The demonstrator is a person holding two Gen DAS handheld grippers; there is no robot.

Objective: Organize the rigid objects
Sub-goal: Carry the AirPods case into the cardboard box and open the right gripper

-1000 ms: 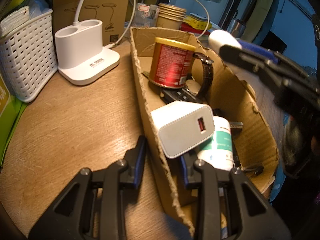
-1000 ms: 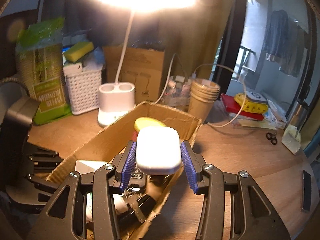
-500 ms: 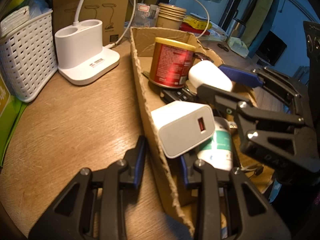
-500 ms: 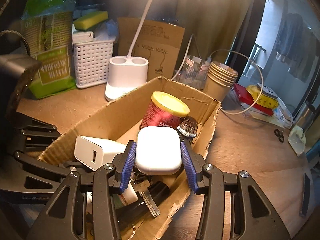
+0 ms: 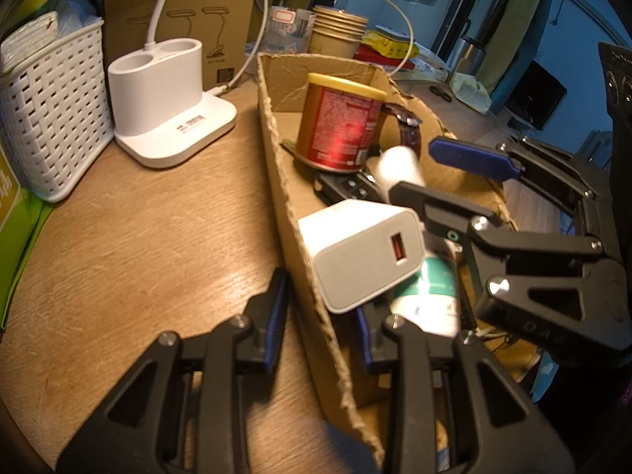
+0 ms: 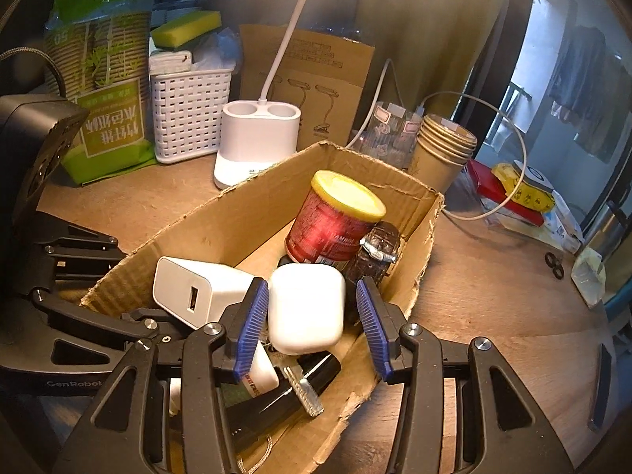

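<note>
A cardboard box holds a red can, a white USB charger, a watch, a remote and keys. My right gripper is inside the box with its jaws open; a white earbud case lies between them, apart from the right finger. My left gripper straddles the box's near wall, jaws on either side of it; I cannot tell if they pinch it.
A white lamp base, a white basket, a lamp carton, stacked paper cups and a green cup package stand on the wooden table behind the box.
My right gripper has come down into the box with the earbud case. Its jaws have opened, and the case now sits loose among the objects. The left gripper has not moved.
</note>
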